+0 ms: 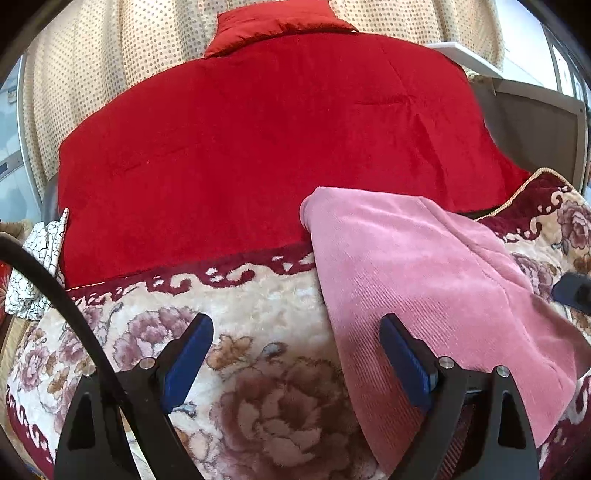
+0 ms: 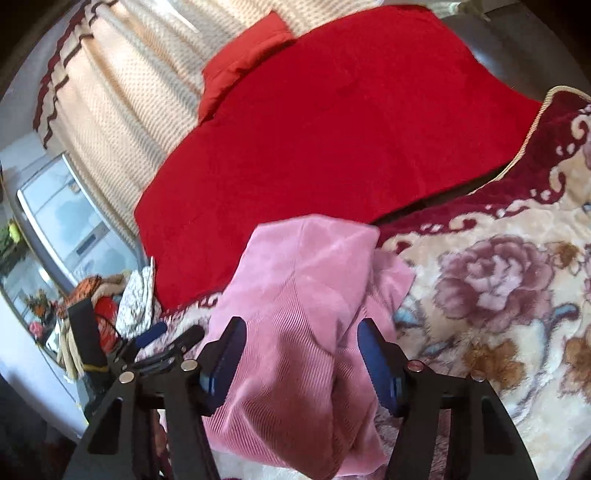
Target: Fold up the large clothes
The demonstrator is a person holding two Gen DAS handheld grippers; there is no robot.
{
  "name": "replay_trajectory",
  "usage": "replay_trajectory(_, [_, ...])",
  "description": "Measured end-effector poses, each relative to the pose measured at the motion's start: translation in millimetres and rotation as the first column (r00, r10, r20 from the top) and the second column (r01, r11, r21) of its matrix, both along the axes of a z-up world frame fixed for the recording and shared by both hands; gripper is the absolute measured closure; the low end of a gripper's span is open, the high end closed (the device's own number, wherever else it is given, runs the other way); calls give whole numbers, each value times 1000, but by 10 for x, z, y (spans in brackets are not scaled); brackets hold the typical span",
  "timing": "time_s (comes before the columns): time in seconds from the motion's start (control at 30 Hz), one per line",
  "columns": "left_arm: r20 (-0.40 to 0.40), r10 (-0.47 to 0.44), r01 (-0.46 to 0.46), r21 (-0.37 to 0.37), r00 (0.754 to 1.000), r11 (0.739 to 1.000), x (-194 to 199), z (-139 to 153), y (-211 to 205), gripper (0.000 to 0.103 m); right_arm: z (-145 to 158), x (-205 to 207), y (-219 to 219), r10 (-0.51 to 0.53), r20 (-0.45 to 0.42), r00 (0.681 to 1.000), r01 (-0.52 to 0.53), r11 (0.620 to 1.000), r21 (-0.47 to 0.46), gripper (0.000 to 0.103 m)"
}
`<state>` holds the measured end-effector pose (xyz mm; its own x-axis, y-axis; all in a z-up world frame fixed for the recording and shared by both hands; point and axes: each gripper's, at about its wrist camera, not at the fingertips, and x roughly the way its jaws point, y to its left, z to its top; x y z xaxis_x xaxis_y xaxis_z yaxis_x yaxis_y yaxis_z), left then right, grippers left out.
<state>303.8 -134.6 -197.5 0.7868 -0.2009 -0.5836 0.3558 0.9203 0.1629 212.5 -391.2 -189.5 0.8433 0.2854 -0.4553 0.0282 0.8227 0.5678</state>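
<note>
- The pink garment (image 1: 424,295), a ribbed, corduroy-like piece, lies on a floral blanket (image 1: 258,387) that covers the bed; its far end overlaps the near edge of a large red blanket (image 1: 258,147).
- From the right wrist view the pink garment (image 2: 295,314) looks partly folded, with one layer doubled over another and a rumpled flap sticking out toward the right.
- The left gripper (image 1: 295,362) has its jaws wide apart and holds nothing; one blue pad hangs over the floral blanket, the other over the near edge of the pink garment.
- The right gripper (image 2: 301,360) also has its jaws wide apart, straddling the near part of the pink garment; whether the pads touch the cloth cannot be told.
- The left gripper (image 2: 162,343) shows at the left edge of the right wrist view, just beside the pink garment.
- The red blanket (image 2: 332,129) is spread flat beyond the garment, with a red pillow (image 1: 280,26) at its far end against a cream dotted curtain (image 1: 92,92).
- A white cloth with black crackle lines (image 1: 37,273) sits at the left edge of the bed.
- A dark cable (image 1: 55,288) arcs across the lower left of the left wrist view.
</note>
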Motion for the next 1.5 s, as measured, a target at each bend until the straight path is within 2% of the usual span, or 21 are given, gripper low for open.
replay_trajectory(0.17, [-3,-3,3,7,1000,1000,-6,-26,-12,12,-382,266,178,76,-194,978,-78,997,-6,42])
replay_trajectory(0.27, [-2,-2,2,7,1000,1000,-6,-30,-7,12,-323,235,184,72,-170,983,-76,997,-20,42])
replay_trajectory(0.4, [-7,-1,1,4,1000,1000,1,-32,8,12,-316,201,88,70,-167,983,-68,997,22,41])
replay_trajectory(0.53, [-10,-1,1,1,1000,1000,2,-37,10,12,-221,106,-56,31,-107,994,-26,999,46,41])
replay_trajectory(0.67, [-10,0,0,-1,1000,1000,-1,-39,11,12,-198,15,-264,-30,-64,997,38,991,126,39])
replay_trajectory(0.77, [-11,2,-3,-5,1000,1000,3,-36,14,12,-182,-14,-305,-58,-63,996,65,992,112,39])
replay_trajectory(0.87, [-48,-4,2,-48,999,999,49,-19,63,12,-201,40,-302,-56,-91,994,66,992,108,39])
replay_trajectory(0.93, [-95,-34,22,-126,995,992,101,2,144,12,-211,102,-339,-47,-108,993,59,992,111,36])
replay_trajectory(1.0, [-160,-102,64,-226,982,972,160,13,229,12,-243,160,-412,-39,-118,992,55,989,135,31])
replay_trajectory(1.03, [-200,-148,89,-279,969,956,204,10,266,12,-275,177,-452,-36,-123,992,55,985,161,24])
replay_trajectory(1.1, [-263,-210,114,-338,942,934,279,-10,298,12,-349,208,-578,-38,-127,991,68,969,239,21])
replay_trajectory(1.17, [-291,-247,125,-380,924,917,321,-31,313,12,-426,215,-673,-36,-138,990,77,950,302,15])
replay_trajectory(1.27, [-352,-311,136,-441,883,887,400,-100,285,12,-549,271,-759,-4,-174,985,68,928,365,14])
replay_trajectory(1.37, [-401,-340,128,-469,850,874,447,-181,232,12,-649,376,-775,62,-199,978,26,912,410,14])
replay_trajectory(1.5, [-433,-366,119,-500,823,858,492,-238,179,12,-717,557,-761,126,-233,964,-20,912,410,14])
